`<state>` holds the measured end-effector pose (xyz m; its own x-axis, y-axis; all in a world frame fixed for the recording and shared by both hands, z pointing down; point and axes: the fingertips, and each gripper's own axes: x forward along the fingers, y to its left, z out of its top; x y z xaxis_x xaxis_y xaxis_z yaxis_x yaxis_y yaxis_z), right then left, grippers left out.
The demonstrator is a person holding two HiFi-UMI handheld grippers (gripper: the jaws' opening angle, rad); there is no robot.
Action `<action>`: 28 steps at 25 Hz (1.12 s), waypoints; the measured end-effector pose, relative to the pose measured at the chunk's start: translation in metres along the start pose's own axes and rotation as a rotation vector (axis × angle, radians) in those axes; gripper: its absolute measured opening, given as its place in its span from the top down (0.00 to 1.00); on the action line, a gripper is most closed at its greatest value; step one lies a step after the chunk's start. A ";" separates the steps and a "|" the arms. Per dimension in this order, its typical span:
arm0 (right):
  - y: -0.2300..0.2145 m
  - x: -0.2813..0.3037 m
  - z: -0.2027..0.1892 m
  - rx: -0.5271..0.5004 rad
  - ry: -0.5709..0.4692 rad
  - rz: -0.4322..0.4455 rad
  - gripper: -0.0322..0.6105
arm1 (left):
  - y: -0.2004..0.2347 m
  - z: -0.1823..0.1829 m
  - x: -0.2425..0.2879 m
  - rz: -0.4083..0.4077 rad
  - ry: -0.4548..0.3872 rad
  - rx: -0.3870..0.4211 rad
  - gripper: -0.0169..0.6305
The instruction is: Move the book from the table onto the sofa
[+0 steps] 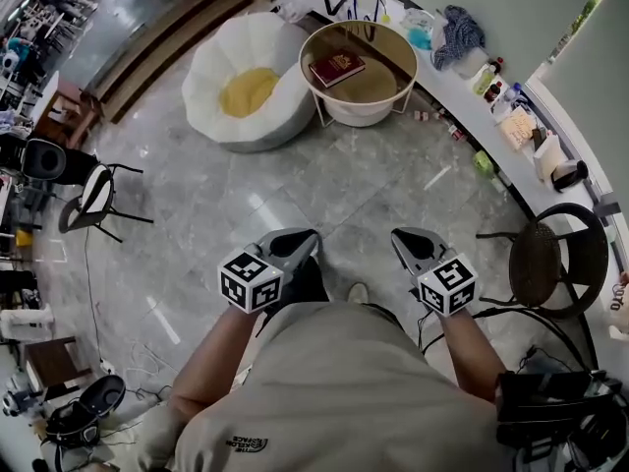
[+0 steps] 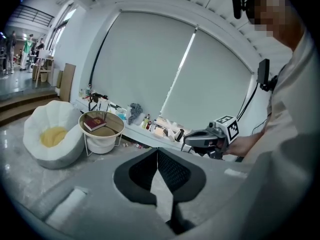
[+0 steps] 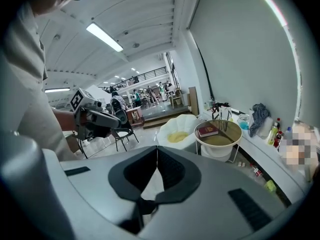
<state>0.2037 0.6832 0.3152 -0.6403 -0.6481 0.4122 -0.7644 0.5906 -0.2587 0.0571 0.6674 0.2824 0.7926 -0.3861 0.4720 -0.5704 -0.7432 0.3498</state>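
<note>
A dark red book [image 1: 336,68] lies on the round wood-topped table [image 1: 405,75], far ahead across the grey floor. Left of the table stands the white petal-shaped sofa [image 1: 211,91] with a yellow seat cushion. My left gripper [image 1: 303,237] and right gripper [image 1: 403,237] are held side by side close to the person's body, both shut and empty, far from the book. In the left gripper view the book [image 2: 94,123] shows small at the left, beyond the shut jaws. From the right gripper view the book [image 3: 207,130] and sofa [image 3: 177,129] lie ahead.
A white counter [image 1: 462,91] with bottles, cloths and clutter runs along the window at the right. A black round chair [image 1: 545,259] stands at the right, another chair [image 1: 93,200] at the left. Wooden steps [image 1: 167,37] rise behind the sofa.
</note>
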 end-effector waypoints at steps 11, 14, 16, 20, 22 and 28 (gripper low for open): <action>-0.074 0.123 0.060 0.057 0.043 -0.105 0.80 | 0.152 0.070 0.050 -0.068 -0.040 -0.055 0.93; -0.097 0.164 0.084 0.060 0.077 -0.145 0.78 | 0.197 0.092 0.063 -0.106 -0.034 -0.075 0.84; -0.113 0.192 0.100 0.070 0.079 -0.167 0.78 | 0.228 0.102 0.071 -0.126 -0.019 -0.085 0.83; -0.141 0.242 0.124 0.090 0.089 -0.188 0.78 | 0.285 0.117 0.087 -0.123 0.010 -0.119 0.81; -0.155 0.262 0.132 0.093 0.102 -0.188 0.78 | 0.307 0.124 0.095 -0.109 0.005 -0.140 0.81; -0.231 0.327 0.147 0.132 0.126 -0.173 0.78 | 0.372 0.144 0.142 -0.075 -0.009 -0.225 0.81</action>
<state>0.1602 0.2646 0.3816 -0.4906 -0.6641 0.5642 -0.8705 0.4026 -0.2831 -0.0113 0.2571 0.3635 0.8359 -0.3400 0.4309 -0.5426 -0.6300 0.5556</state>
